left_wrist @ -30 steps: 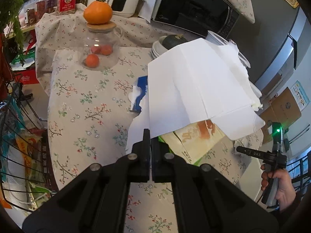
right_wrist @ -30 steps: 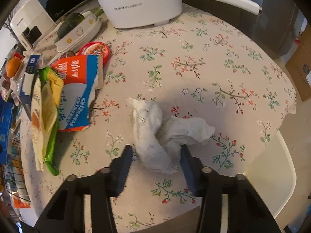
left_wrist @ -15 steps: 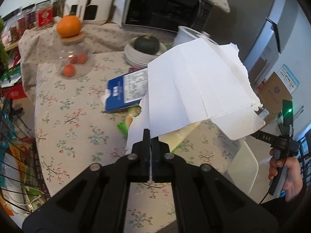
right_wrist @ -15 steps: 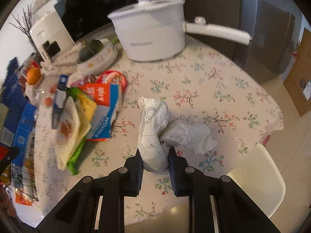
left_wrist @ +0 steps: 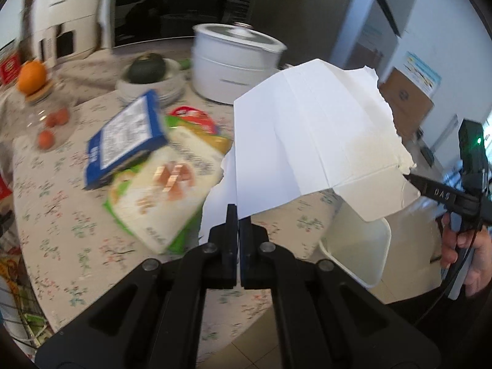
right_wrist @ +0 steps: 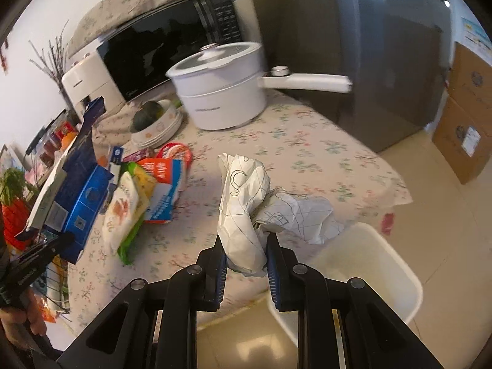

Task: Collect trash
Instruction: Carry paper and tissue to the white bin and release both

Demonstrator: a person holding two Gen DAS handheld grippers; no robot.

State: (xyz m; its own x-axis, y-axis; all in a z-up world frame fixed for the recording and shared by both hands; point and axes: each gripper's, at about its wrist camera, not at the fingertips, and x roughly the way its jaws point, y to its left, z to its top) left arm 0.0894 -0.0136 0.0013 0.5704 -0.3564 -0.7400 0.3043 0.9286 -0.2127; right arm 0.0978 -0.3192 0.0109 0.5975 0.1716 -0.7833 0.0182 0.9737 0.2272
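Note:
My left gripper (left_wrist: pixel 238 215) is shut on a flattened torn carton (left_wrist: pixel 310 141), white inside and blue outside (right_wrist: pixel 77 196), held in the air above the table edge. My right gripper (right_wrist: pixel 246 246) is shut on a crumpled white paper (right_wrist: pixel 246 203) with pen lines, lifted over the table edge. A white bin (left_wrist: pixel 359 246) stands on the floor beside the table; it also shows in the right wrist view (right_wrist: pixel 369 264), just right of the paper. More wrappers lie on the table: a blue box (left_wrist: pixel 126 141), a white-green bag (left_wrist: pixel 163 190), an orange-white bag (right_wrist: pixel 163 187).
A white electric pot (right_wrist: pixel 221 92) with a long handle, a bowl stack holding a dark squash (left_wrist: pixel 147 70), a glass jar topped with an orange (left_wrist: pixel 32 75), and a microwave (right_wrist: pixel 172 43) stand at the back of the floral tablecloth (right_wrist: pixel 307 153). Cardboard boxes (right_wrist: pixel 464 129) sit right.
Both grippers have lifted and pulled back toward the table edge with their loads. The right gripper closed on the crumpled paper and raised it off the table; the bin has come into view.

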